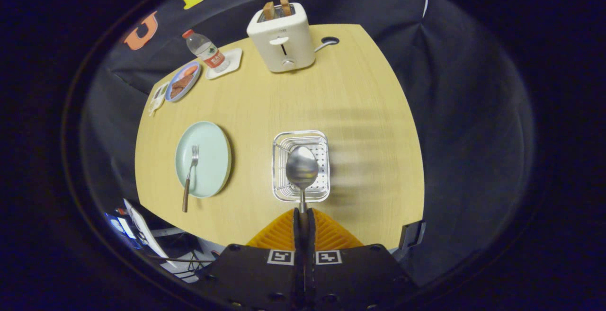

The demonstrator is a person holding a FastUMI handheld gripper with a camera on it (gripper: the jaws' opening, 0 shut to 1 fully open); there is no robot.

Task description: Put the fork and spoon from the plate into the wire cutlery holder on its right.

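My gripper point(303, 212) is shut on the handle of a metal spoon point(302, 168), whose bowl points forward and hangs over the wire cutlery holder point(322, 137). The holder is a square wire basket standing on the wooden table, just ahead of the fingers. To its left lies a pale green plate point(210, 140). A fork point(190, 176) with a brown handle rests on the plate, tines pointing away, handle sticking out over the near rim.
A white toaster point(282, 36) with two slices of bread stands at the far side of the table point(360, 112). Left of it are a water bottle point(207, 51) on a white coaster and a blue plate point(182, 81) with food. The table's near edge lies just under the fingers.
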